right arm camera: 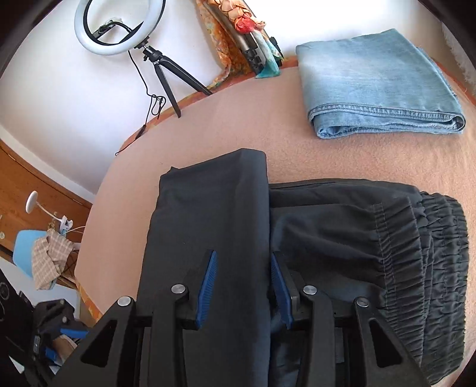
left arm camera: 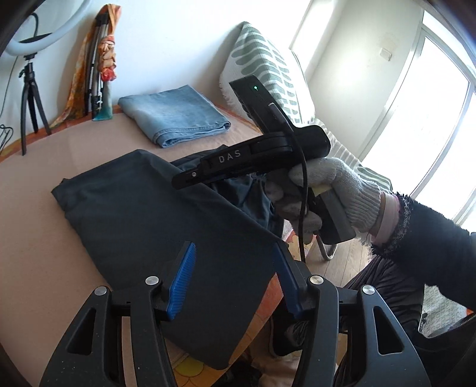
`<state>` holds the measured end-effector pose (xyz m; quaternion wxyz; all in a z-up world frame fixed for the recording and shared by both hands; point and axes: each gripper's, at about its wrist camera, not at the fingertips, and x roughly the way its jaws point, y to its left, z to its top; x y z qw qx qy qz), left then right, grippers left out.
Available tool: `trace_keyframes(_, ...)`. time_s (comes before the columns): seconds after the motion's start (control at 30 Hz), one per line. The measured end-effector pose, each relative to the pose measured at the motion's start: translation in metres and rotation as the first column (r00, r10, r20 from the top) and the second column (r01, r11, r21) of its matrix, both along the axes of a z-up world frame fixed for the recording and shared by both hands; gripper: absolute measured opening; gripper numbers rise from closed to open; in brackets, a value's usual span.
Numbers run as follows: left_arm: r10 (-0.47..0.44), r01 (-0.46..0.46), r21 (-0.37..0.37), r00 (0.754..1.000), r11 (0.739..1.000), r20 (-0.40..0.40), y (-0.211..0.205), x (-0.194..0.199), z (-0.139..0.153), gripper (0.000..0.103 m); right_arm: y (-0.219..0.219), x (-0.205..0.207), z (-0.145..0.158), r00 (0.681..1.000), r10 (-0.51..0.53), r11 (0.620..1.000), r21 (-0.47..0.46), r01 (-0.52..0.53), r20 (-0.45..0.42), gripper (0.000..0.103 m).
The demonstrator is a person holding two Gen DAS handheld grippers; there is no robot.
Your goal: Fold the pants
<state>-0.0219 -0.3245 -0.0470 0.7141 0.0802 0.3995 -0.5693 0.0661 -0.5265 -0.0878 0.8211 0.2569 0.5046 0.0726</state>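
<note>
Dark navy pants [left arm camera: 154, 226] lie on the peach table cover, legs folded over toward the gathered elastic waistband [right arm camera: 431, 262]. My left gripper [left arm camera: 235, 265] is open just above the near end of the folded leg panel. My right gripper [right arm camera: 242, 274] is open, its blue pads [right arm camera: 208, 282] straddling the folded leg's edge [right arm camera: 238, 223]. The right gripper's body, held in a gloved hand [left arm camera: 336, 190], also shows in the left wrist view, over the pants' far side.
Folded blue jeans [right arm camera: 377, 86] lie at the table's far side. A ring light on a tripod [right arm camera: 119, 26] and a scarf-draped stand [left arm camera: 98, 65] are at the back edge. A patterned cushion [left arm camera: 267, 71] is on the right, a blue chair [right arm camera: 29, 247] below left.
</note>
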Motion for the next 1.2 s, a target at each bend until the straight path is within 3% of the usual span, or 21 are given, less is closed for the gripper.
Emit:
trace_keyframes(0.2,-0.021,0.023,0.017,0.996,1.000,-0.089,-0.026,-0.001,-0.029,0.053,-0.015,0.002,-0.013,0.999,-0.039,0.999,0.023,0.040,-0.010,0.038)
trace_keyframes(0.27,-0.046,0.048,0.033,0.996,0.998,-0.074,-0.034,-0.008,-0.035,0.053,-0.021,0.001,-0.014,0.998,-0.059,0.997,0.054,0.059,-0.007,0.028)
trace_keyframes(0.33,-0.058,0.061,0.050,0.996,0.997,-0.061,-0.042,-0.014,-0.040,0.053,-0.021,0.002,-0.011,0.999,-0.051,0.997,0.058,0.051,0.007,0.010)
trace_keyframes(0.4,-0.061,0.065,0.052,0.995,0.997,-0.080,-0.045,-0.014,-0.044,0.053,-0.014,0.004,-0.006,1.000,-0.019,0.999,0.040,0.018,0.021,0.003)
trace_keyframes(0.5,-0.067,0.073,0.060,0.993,0.996,-0.092,-0.050,-0.012,-0.050,0.053,-0.006,0.004,0.001,0.999,0.009,1.000,-0.008,-0.009,0.039,0.002)
trace_keyframes(0.57,-0.076,0.082,0.061,0.992,0.995,-0.099,-0.051,-0.012,-0.052,0.053,-0.005,0.004,-0.002,0.999,0.004,1.000,-0.024,-0.003,0.034,0.008)
trace_keyframes(0.63,-0.083,0.089,0.066,0.992,0.994,-0.094,-0.052,-0.014,-0.053,0.053,-0.008,0.004,-0.009,1.000,-0.011,1.000,0.002,0.011,0.017,0.035)
trace_keyframes(0.67,-0.086,0.092,0.068,0.992,0.993,-0.091,-0.053,-0.014,-0.054,0.053,-0.008,0.004,-0.012,1.000,-0.016,1.000,0.015,0.016,0.019,0.030)
trace_keyframes(0.73,-0.088,0.094,0.066,0.992,0.993,-0.091,-0.053,-0.015,-0.053,0.053,-0.005,0.004,-0.014,1.000,-0.012,1.000,-0.014,0.013,0.009,0.009)
trace_keyframes(0.8,-0.091,0.096,0.059,0.991,0.994,-0.094,-0.052,-0.015,-0.051,0.053,-0.005,0.001,-0.009,0.999,-0.017,1.000,-0.022,0.018,0.034,0.003)
trace_keyframes(1.0,-0.088,0.090,0.022,0.993,0.996,-0.073,-0.041,-0.013,-0.033,0.053,-0.013,-0.006,0.015,0.996,-0.016,0.999,-0.035,0.019,0.082,0.000)
trace_keyframes(1.2,-0.038,0.038,-0.018,0.999,0.999,-0.037,-0.022,-0.002,-0.014,0.053,-0.050,-0.020,0.032,0.994,-0.061,0.994,-0.086,0.069,0.092,0.000)
